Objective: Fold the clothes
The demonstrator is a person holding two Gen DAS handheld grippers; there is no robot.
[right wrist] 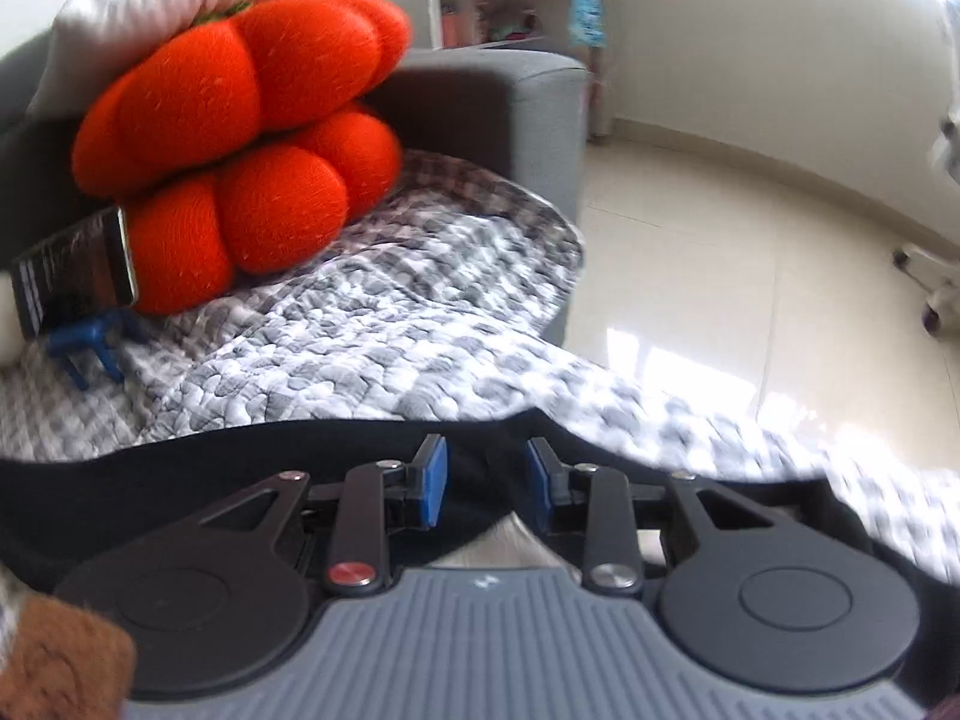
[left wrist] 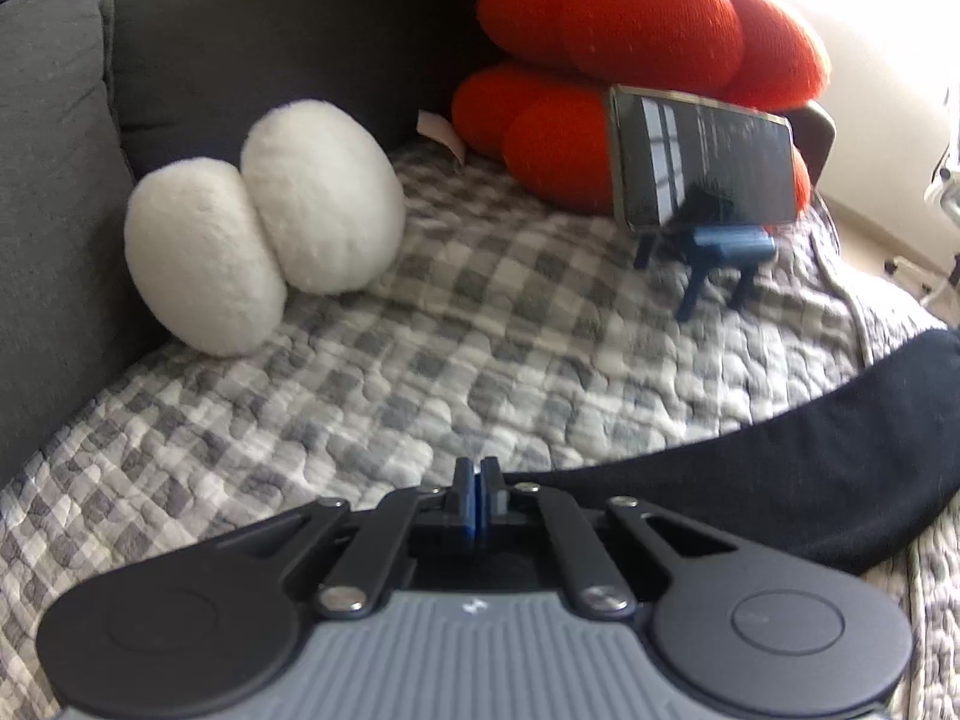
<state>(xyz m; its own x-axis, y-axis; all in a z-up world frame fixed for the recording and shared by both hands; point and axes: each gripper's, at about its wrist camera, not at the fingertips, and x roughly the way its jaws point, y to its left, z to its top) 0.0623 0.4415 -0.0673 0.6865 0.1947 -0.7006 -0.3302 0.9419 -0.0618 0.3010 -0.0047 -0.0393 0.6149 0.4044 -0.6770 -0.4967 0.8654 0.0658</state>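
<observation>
A black garment [right wrist: 180, 480] lies across the grey-and-white checked quilt [right wrist: 372, 336] on the sofa. In the right wrist view its edge humps up at my right gripper [right wrist: 486, 477]. A bunch of the black cloth fills the gap between the blue pads [right wrist: 435, 480], so the gripper is shut on it. In the left wrist view the same black garment [left wrist: 810, 480] runs in from the right and passes behind the linkage. My left gripper [left wrist: 478, 489] is shut, its blue pads pressed together at the garment's near edge. I see no cloth between them.
A white plush cushion [left wrist: 264, 222] rests against the grey sofa back [left wrist: 54, 180]. An orange lobed cushion [left wrist: 630, 48] sits at the back. A phone [left wrist: 702, 159] on a blue stand [left wrist: 714, 258] leans against it. Tiled floor [right wrist: 720, 276] lies beyond the sofa arm [right wrist: 528, 114].
</observation>
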